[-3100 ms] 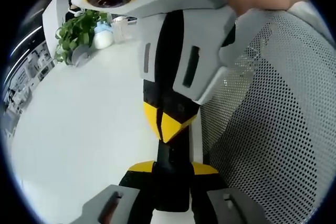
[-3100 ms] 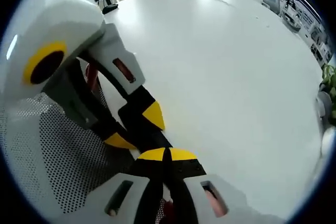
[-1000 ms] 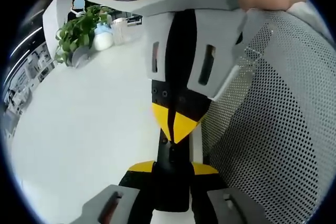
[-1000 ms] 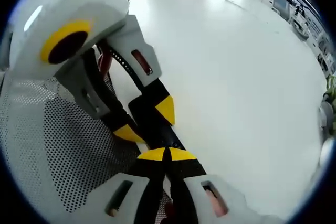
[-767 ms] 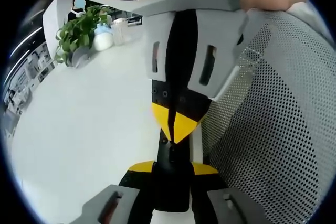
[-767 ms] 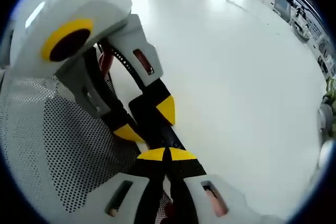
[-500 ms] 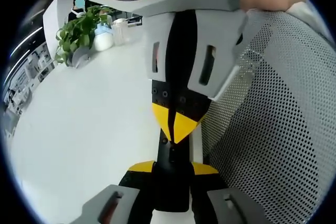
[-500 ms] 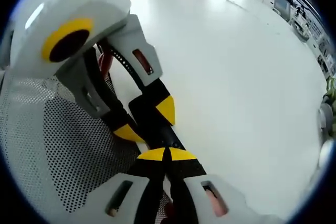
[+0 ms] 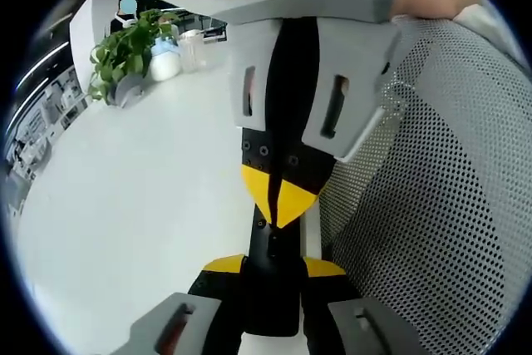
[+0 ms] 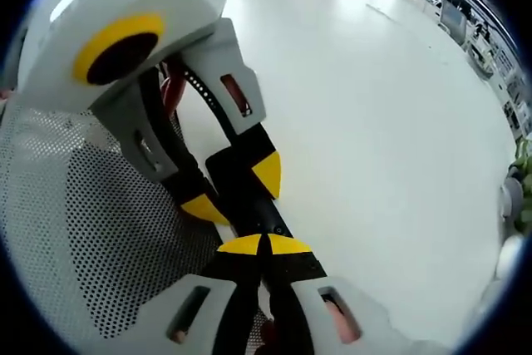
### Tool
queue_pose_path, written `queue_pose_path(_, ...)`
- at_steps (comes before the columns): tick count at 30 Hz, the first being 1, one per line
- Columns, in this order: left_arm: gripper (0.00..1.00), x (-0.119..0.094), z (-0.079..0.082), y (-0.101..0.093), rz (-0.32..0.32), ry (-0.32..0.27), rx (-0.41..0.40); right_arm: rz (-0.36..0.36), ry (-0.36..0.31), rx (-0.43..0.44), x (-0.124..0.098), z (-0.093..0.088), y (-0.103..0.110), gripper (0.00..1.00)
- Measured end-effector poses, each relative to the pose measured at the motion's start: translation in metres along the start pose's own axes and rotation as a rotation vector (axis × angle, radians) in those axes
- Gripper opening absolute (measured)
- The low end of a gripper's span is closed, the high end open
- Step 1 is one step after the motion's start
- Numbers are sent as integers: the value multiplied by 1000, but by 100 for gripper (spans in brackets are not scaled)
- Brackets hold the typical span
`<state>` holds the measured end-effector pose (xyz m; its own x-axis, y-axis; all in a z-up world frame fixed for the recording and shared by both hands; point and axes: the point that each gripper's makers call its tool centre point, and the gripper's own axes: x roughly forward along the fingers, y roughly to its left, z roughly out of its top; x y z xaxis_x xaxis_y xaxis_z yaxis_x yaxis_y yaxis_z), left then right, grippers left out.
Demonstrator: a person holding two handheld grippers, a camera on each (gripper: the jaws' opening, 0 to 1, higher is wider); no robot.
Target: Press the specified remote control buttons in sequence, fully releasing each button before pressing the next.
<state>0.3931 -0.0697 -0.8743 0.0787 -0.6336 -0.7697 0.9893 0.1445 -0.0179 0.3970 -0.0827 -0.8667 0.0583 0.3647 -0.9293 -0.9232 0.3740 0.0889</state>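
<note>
Left gripper view: the left gripper (image 9: 272,265) has its yellow-tipped fingers (image 9: 223,264) clamped on the near end of a slim black remote (image 9: 273,243), which runs away from the camera along the tabletop (image 9: 125,205) edge. Most of the remote is hidden; its buttons cannot be made out. Directly beyond, the right gripper (image 9: 275,201) points back toward the camera, its fingers together in a yellow point resting on the remote's top face; whether a button is depressed cannot be told. A perforated grey mesh surface (image 9: 432,205) lies to the right, cut off by the view's edge. At the far left of the tabletop stand a leafy plant (image 9: 125,49), a small white bottle (image 9: 164,59) and a clear container (image 9: 189,46) beside it; contents not discernible.

Right gripper view: the right gripper (image 10: 264,245) shows fingers closed tip to tip over the remote (image 10: 264,220), of which only a short black strip is visible. The left gripper (image 10: 233,189) grips it just beyond, fingers either side. The mesh surface (image 10: 75,222) lies to the left, the tabletop (image 10: 374,122) to the right and beyond.
</note>
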Motion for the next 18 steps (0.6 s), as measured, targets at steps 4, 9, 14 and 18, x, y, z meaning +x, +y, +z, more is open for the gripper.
queue_pose_path(4,24,0,0,0,2,2,-4,-8,1,-25,-1,0,1,0)
queue_pose_path(9,24,0,1,0,6,-2,-9,-15,7,-43,-1,0,0,0)
queue_pose_path(14,25,0,1,0,11,-5,-12,-13,5,-30,-2,0,0,0)
queue_pose_path(18,25,0,1,0,11,-2,-7,5,14,-29,-1,-2,3,0)
